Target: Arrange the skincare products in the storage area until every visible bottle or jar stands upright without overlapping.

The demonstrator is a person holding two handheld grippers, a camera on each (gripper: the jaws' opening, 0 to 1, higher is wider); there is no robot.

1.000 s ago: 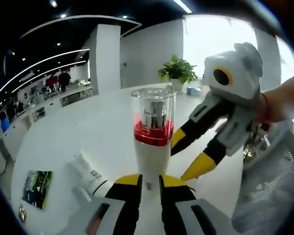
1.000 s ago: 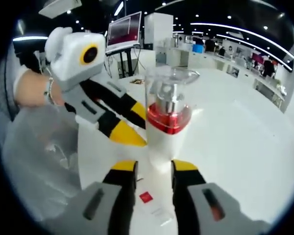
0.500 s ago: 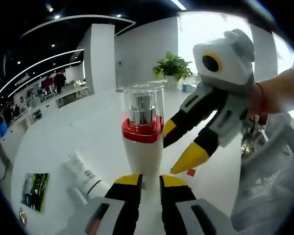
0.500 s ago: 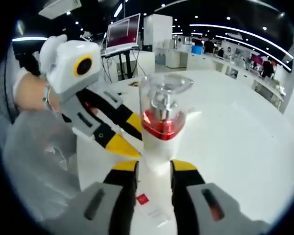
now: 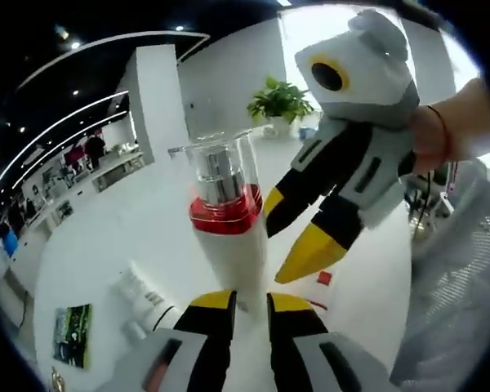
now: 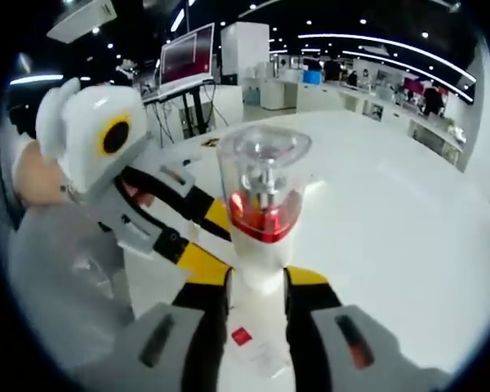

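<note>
Both the left gripper (image 5: 250,300) and right gripper (image 6: 257,278) clench one pump bottle (image 5: 226,231) above the table (image 6: 392,212), while a tube (image 5: 147,296) lying nearby remains unsorted.

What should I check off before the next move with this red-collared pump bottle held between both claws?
1. Left claw on the pump bottle: ok, its jaws flank the white body.
2. Right claw on the same bottle: ok, its jaws flank the lower body.
3. Bottle upright: cannot tell, both views tilt with the hands.
4. Clear cap seated: ok.
5. White tube on the table: not ok, lying down.
6. Red label scrap under the bottle: cannot tell if it interferes.
</note>
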